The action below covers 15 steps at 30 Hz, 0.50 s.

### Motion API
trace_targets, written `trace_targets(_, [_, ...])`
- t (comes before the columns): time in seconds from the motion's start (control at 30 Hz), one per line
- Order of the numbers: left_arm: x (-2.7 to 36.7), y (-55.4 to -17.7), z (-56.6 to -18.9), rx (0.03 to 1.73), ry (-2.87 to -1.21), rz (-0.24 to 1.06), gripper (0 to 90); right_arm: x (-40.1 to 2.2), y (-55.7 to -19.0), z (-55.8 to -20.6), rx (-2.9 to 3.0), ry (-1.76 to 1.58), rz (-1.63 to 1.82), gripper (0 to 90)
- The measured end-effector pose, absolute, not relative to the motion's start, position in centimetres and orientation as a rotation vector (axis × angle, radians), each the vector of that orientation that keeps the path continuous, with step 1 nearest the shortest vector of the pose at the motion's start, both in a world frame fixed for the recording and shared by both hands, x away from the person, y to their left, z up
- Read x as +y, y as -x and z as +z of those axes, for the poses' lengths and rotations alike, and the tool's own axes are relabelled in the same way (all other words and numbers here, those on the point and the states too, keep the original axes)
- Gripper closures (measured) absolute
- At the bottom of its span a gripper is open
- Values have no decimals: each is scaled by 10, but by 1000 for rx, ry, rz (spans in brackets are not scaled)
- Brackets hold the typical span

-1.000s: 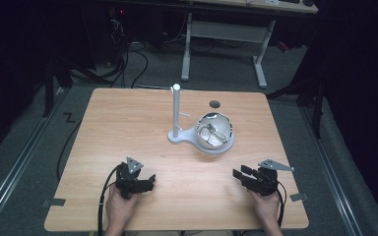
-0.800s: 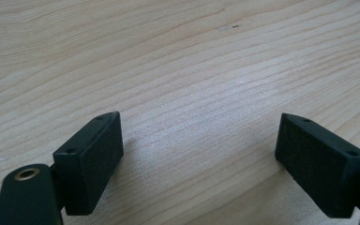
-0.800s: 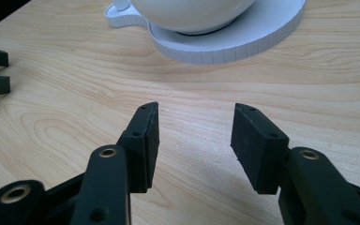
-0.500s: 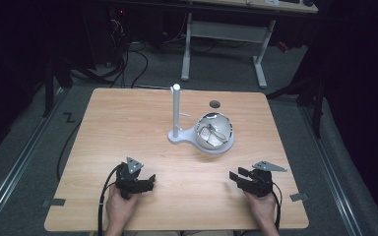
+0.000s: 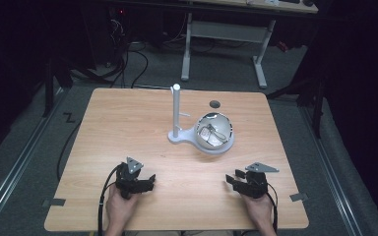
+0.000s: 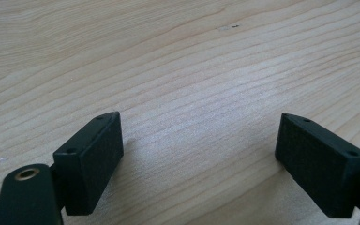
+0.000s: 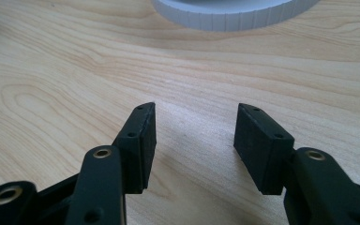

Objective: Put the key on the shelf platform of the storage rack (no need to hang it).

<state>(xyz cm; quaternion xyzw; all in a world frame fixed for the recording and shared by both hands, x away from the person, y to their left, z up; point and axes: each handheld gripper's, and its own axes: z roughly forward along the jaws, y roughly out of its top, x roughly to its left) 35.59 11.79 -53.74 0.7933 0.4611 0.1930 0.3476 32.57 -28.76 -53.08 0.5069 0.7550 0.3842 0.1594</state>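
A white stand with an upright post [image 5: 176, 110] and a round dish [image 5: 215, 132] sits past the middle of the wooden table [image 5: 118, 128]; small metal pieces lie in the dish. My left gripper [image 5: 147, 181] rests near the front edge at the left. Its jaws stand wide apart over bare wood, and the left gripper [image 6: 199, 154] has nothing between them. My right gripper [image 5: 231, 180] rests near the front edge at the right and points left and inward. Its jaws have just been opening, and the right gripper [image 7: 194, 136] is open and empty. The stand's white rim [image 7: 234, 16] lies ahead of it.
A small dark round hole [image 5: 214, 103] is in the tabletop behind the dish. Grey tape tabs mark the front corners [image 5: 54, 202] [image 5: 298, 197]. Cables and a desk frame [image 5: 226, 34] stand on the floor beyond the table's far edge.
My right gripper has shifted a little to the left near the front edge. The left gripper and the stand have stayed put.
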Motion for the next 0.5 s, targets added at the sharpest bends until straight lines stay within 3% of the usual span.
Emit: trace_targets(0.5, [118, -356, -538, 1200, -2054, 503, 158, -269, -321, -532, 2192, -1296, 933, 431])
